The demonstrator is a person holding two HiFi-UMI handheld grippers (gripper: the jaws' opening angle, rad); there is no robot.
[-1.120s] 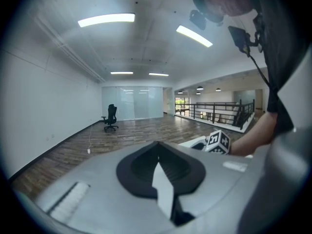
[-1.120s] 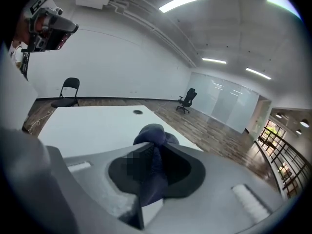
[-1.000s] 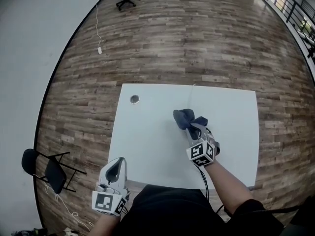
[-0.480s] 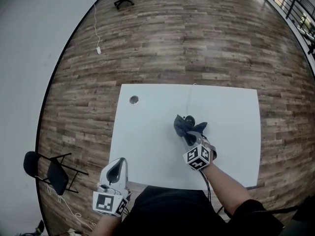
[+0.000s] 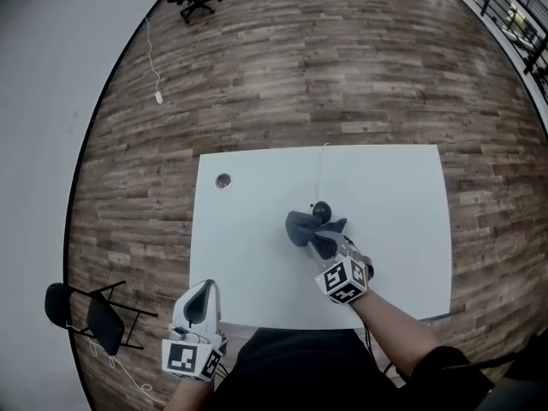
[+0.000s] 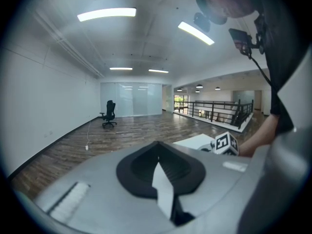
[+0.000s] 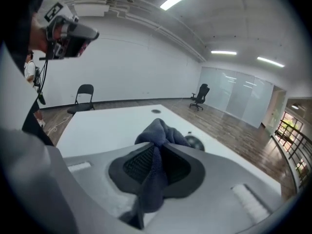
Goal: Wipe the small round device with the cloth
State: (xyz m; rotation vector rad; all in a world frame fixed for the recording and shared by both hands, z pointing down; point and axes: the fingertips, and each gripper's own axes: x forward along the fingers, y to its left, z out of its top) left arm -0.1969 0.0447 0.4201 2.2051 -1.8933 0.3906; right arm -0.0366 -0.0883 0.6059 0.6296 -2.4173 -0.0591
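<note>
The right gripper point(image 5: 332, 253) reaches forward over the white table point(image 5: 240, 247) on an outstretched forearm. It tilts downward, with its jaws clamped on a bunched dark blue cloth point(image 5: 305, 228). The small round device point(image 5: 322, 209) sits just beyond the gripper's tips, beside the cloth. The left gripper point(image 5: 203, 296) is held at the table's near edge, well apart from the right one, jaws together and empty.

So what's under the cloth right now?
The small round device peeks out past the far edge of the cloth, on the white table. Its near side and any contact are covered.
</note>
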